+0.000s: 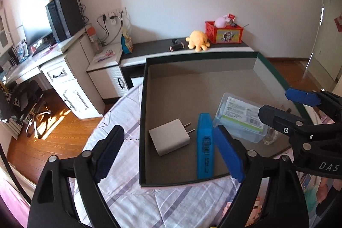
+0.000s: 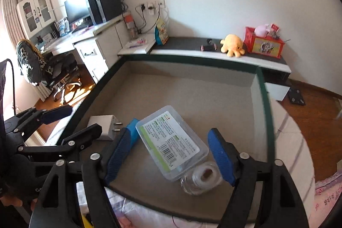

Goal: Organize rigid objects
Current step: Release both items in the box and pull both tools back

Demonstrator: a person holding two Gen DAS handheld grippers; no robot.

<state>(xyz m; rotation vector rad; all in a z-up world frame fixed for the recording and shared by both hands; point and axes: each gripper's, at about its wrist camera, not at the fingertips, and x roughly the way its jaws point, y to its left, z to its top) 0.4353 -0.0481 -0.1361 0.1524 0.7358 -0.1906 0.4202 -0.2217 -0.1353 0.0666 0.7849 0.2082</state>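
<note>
A shallow dark-rimmed box with a grey floor lies on the bed. In it are a white plug charger, a blue flat case, a clear plastic box with a green label and a small clear glass jar. My left gripper is open and empty above the box's near left part. My right gripper is open and empty, with the clear box and the jar between its fingers. The charger shows to their left.
The box rim stands on a striped bedsheet. Behind are a low bench with a yellow plush octopus and a red box, a white desk and an office chair.
</note>
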